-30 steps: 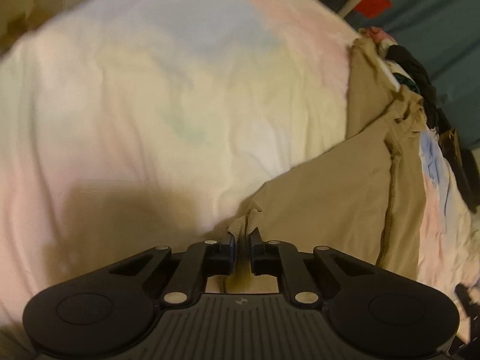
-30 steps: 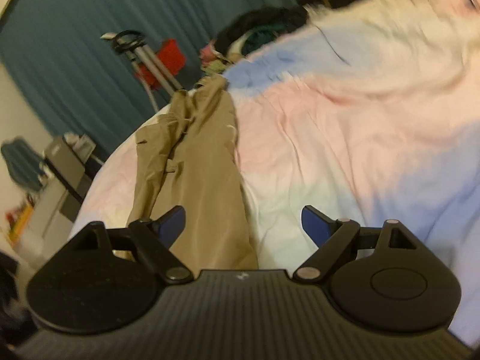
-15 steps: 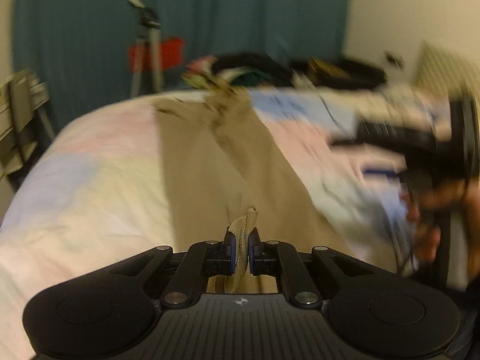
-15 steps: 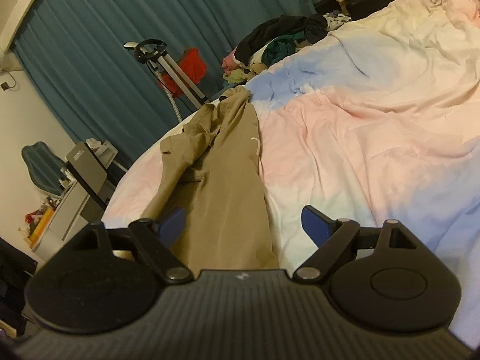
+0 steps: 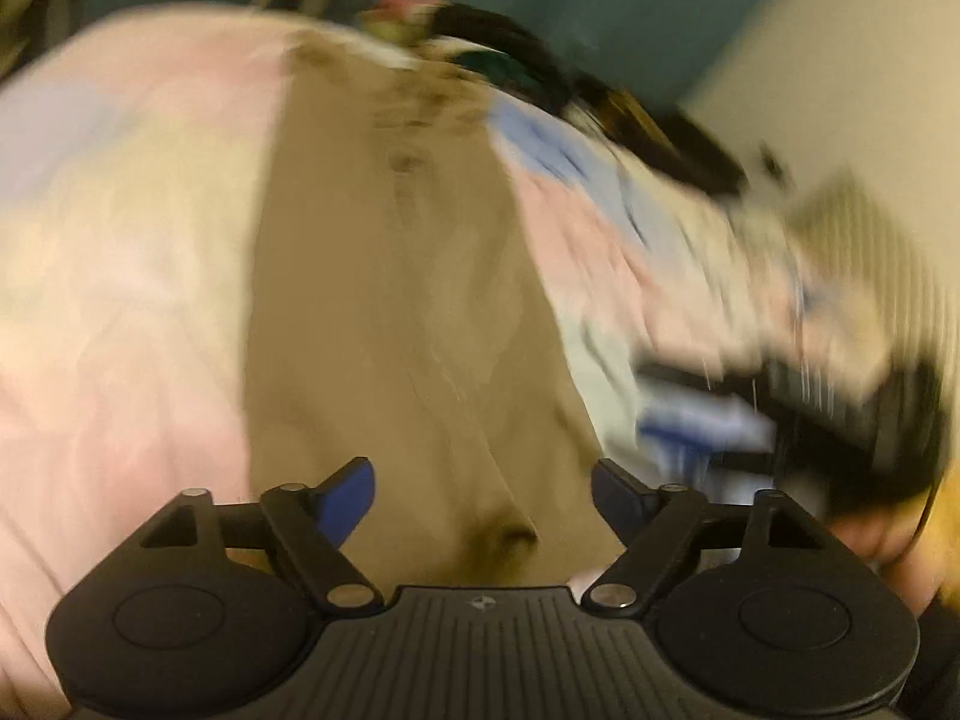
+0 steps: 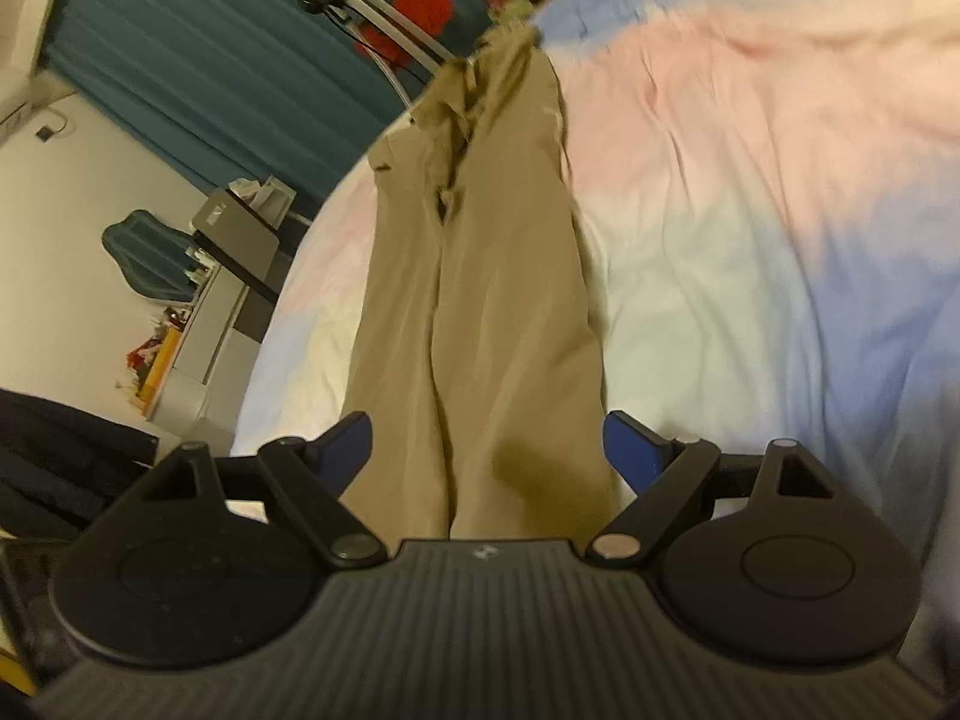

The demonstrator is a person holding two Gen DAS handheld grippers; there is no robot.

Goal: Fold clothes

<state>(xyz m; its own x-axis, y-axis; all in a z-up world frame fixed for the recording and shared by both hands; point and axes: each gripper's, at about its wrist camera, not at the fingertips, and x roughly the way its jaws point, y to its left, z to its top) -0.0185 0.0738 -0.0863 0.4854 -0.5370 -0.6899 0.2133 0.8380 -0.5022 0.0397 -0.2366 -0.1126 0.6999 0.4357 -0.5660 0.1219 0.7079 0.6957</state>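
Right wrist view, khaki trousers [image 6: 480, 312] lengthwise away, both tools spread

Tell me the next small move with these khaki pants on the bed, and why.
Probably lower both grippers onto the near leg ends and close. The khaki pants lie stretched out lengthwise on the bedspread, and the left gripper and right gripper are both open, holding nothing.

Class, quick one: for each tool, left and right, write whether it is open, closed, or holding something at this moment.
Left tool: open, holding nothing; the tan trousers lie on the bed beyond it.
Right tool: open, holding nothing, above the trousers.
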